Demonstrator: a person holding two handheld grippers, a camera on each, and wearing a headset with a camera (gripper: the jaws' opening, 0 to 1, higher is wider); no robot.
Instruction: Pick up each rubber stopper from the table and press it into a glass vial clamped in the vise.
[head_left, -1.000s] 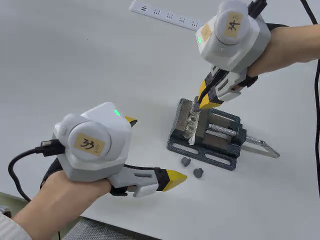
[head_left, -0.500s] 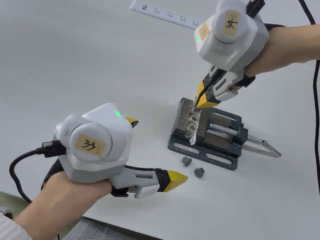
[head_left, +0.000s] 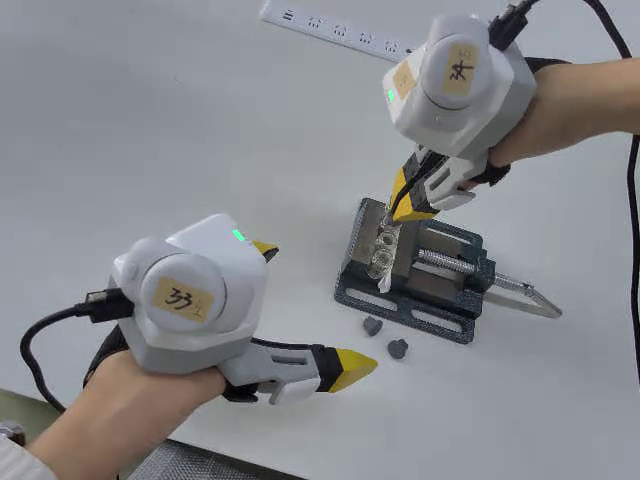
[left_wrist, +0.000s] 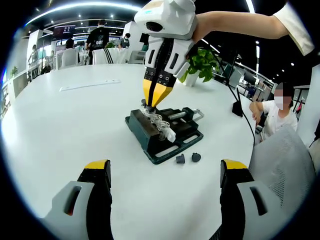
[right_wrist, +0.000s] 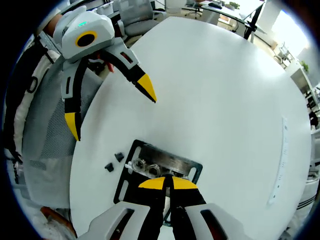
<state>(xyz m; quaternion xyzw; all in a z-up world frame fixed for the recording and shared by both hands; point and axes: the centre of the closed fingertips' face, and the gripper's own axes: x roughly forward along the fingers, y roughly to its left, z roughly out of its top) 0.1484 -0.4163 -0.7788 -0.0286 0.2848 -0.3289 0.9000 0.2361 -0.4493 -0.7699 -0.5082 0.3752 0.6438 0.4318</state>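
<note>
We hold the right tongs (head_left: 402, 212) together at the mouth of the far glass vial (head_left: 388, 236) in the vise (head_left: 440, 292). Pressing off-axis could crack the glass. The left tongs (head_left: 312, 305) stand apart and empty. Two rubber stoppers (head_left: 372, 325) lie on the tabletop (head_left: 150, 120) beside the vise.

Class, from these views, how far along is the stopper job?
Done: vials sit clamped in the vise; whether any is stoppered is unclear. In hand: the right gripper, shut, has its tips at the far vial. Left: two stoppers lie on the table beside the vise; the left gripper hangs open.
</note>
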